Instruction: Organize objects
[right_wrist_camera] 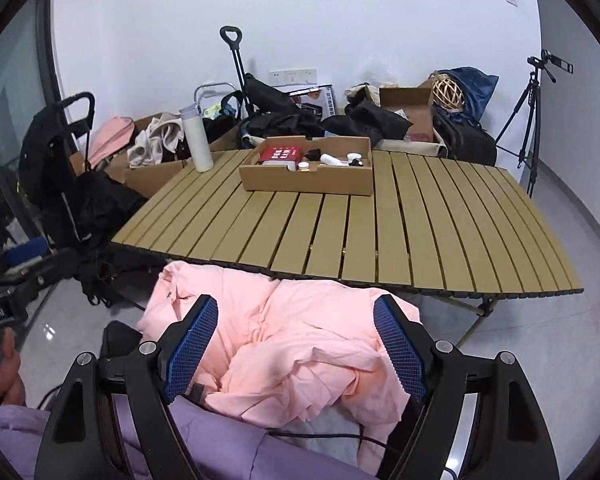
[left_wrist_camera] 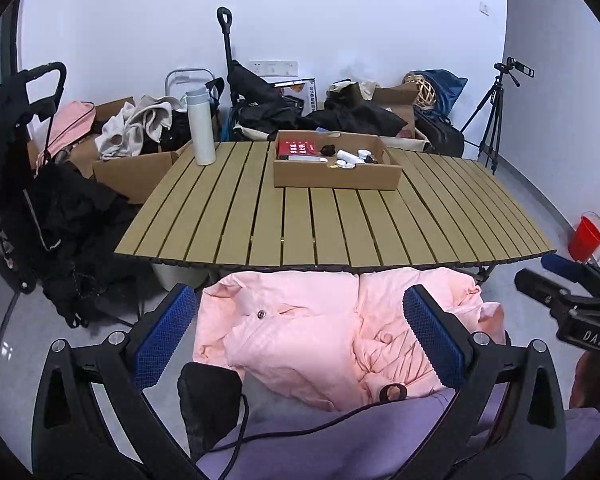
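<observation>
White-walled room; slatted table (left_wrist_camera: 340, 224) bears cardboard tray (left_wrist_camera: 336, 178), bottle (left_wrist_camera: 201, 126).

- The left gripper (left_wrist_camera: 300, 336) has black, triangular cut-out arms, silver screws at the pivots and blue, waffle-textured pads (left_wrist_camera: 164, 334).
- The right gripper (right_wrist_camera: 296, 348) is built the same; seen from the left wrist, its body carries white "DAS" lettering.
- The person wears a lilac garment (left_wrist_camera: 340, 440).
- A black cable (left_wrist_camera: 284, 432) trails across it.

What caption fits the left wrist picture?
Open left gripper hovers over pink jacket before slatted table with cardboard box.
</observation>
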Motion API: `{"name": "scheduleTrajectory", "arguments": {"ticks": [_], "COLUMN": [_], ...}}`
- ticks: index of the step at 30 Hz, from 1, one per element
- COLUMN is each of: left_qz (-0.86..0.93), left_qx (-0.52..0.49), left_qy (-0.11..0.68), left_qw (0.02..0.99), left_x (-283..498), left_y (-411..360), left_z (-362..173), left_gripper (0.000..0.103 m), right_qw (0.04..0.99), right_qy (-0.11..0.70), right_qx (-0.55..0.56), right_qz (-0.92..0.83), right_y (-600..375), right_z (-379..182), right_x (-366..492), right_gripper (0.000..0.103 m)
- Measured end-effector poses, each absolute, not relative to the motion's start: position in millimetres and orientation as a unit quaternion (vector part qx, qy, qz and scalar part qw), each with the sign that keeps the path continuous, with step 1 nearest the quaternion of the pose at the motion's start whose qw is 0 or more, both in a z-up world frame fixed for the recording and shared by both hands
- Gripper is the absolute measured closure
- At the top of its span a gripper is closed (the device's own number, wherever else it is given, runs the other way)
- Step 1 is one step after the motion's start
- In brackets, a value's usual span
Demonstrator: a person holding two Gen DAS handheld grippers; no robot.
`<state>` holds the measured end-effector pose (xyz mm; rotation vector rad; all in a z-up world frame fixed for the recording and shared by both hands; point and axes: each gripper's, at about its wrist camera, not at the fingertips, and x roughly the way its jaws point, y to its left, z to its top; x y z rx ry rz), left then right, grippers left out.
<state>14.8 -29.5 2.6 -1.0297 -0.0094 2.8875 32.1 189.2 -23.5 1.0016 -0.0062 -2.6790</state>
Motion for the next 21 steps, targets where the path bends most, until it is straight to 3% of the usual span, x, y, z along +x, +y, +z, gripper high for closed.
{"name": "scheduleTrajectory", "arguments": {"ticks": [21], "left_qz": [0.943], "left_qx": [-0.332], "left_qy": [-0.001], "left_qw": [0.033], "left_x": [18.4], "left_y": [-28.0], "left_z": [4.1], "left_gripper": [0.0], "right_qw": [0.112], "right_qy": [-0.005], "right_qx": [0.358], "right_qz": [-0.927], "right_y": [194.6], "right_z": [-28.3], "right_x": [26.0], "right_gripper": [0.019]}}
